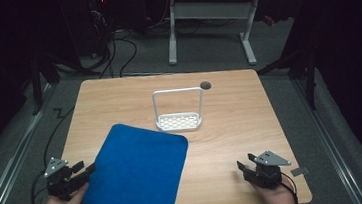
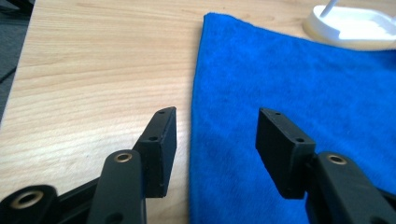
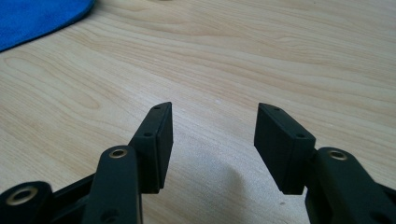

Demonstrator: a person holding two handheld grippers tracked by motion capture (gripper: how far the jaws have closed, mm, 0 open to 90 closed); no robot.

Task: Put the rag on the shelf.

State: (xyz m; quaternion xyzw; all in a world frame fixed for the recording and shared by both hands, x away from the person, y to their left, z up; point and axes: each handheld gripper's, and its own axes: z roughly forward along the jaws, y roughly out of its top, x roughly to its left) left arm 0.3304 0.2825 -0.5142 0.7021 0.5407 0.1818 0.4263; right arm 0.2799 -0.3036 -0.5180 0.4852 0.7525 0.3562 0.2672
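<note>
My left gripper (image 1: 86, 172) sits at the near-left corner of the table (image 1: 230, 107), jaws wide and holding nothing, its tips right at the left edge of the blue cloth (image 1: 136, 170); seen along the jaws, that edge (image 2: 198, 116) runs between them, one jaw over bare wood, the other over cloth. My right gripper (image 1: 242, 168) rests near-right, jaws equally wide and bare, over open wood. The cloth lies flat, near-left of centre, its near corner reaching the table's near edge; I judge it soft, light and limp, best pinched at an edge or corner. The white rack (image 1: 178, 111) stands just beyond its far-right corner; right of the cloth the wood is free.
</note>
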